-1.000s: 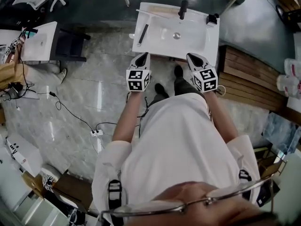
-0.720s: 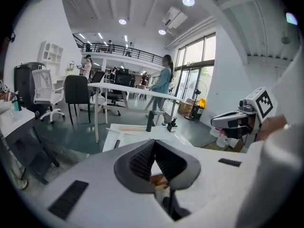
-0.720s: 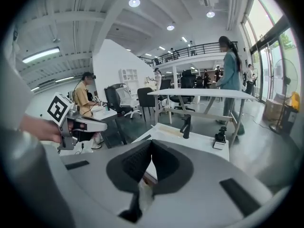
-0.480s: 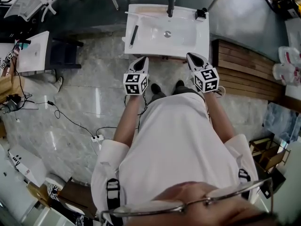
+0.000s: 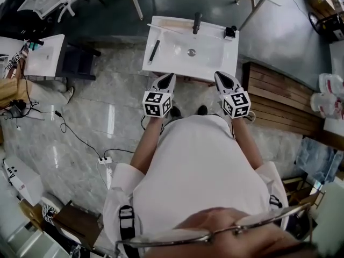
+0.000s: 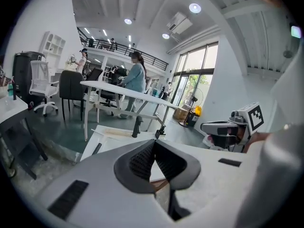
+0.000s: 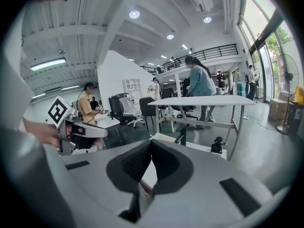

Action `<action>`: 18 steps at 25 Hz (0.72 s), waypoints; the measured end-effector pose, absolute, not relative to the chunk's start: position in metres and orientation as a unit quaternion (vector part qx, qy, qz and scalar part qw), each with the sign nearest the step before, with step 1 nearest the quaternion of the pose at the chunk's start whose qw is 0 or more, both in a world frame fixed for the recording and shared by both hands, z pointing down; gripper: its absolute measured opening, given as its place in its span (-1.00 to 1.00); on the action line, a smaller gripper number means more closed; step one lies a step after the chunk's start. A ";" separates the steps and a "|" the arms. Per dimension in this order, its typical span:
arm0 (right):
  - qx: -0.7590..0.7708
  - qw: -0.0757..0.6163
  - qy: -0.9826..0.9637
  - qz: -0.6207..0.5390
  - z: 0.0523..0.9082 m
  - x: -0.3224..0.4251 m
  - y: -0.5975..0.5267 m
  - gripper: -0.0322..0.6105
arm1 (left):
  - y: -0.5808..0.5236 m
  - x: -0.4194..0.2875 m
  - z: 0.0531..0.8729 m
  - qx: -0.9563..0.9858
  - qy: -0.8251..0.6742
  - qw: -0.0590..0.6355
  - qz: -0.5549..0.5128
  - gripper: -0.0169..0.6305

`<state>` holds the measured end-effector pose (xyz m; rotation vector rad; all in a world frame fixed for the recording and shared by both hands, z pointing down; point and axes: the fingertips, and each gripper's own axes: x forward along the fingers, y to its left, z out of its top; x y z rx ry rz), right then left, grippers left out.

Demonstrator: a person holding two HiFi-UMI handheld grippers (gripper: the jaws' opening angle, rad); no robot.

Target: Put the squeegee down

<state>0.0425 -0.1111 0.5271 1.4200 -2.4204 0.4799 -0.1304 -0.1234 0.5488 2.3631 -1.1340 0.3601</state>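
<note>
Since the squeegee (image 5: 154, 51) already lies flat on the left deck of the white sink (image 5: 230, 57), well apart from both claws, the step looks all but done. Finishing it well means, in my judgement, keeping both hands clear of the basin so that nothing nudges the tool off its ledge. In the head view the left gripper (image 5: 167, 77) and the right gripper (image 5: 222, 76) hover side by side just on the near side of the sink's front edge, each claw closed to a point and holding nothing. A dark faucet (image 5: 196, 21) stands at the far rim and a small black fitting (image 5: 230, 33) sits on the far right corner, both away from the squeegee. A slatted wooden bench (image 5: 277, 98) runs along the right, a small white table (image 5: 45, 55) stands to the left, and a power strip (image 5: 104, 159) with its cable trails over the floor on the near left, a likely trip hazard if the person steps that way. In the left gripper view the pads meet with nothing between them, and the sink lies beyond with the squeegee as a dark bar on its left. In the right gripper view the jaws likewise sit together and empty. People (image 7: 199, 84) and a long white desk (image 7: 204, 101) fill the far room, too distant to interfere.
</note>
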 end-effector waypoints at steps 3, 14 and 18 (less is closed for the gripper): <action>0.493 0.141 -0.842 0.168 0.525 0.049 -0.114 -0.88 | -0.125 -0.127 0.546 0.865 -0.419 0.245 0.130 -0.93; 0.489 0.134 -0.846 0.164 0.517 0.067 -0.120 -0.88 | -0.132 -0.119 0.541 0.861 -0.430 0.241 0.124 -0.93; 0.485 0.134 -0.849 0.160 0.514 0.068 -0.120 -0.88 | -0.132 -0.118 0.539 0.861 -0.432 0.240 0.124 -0.93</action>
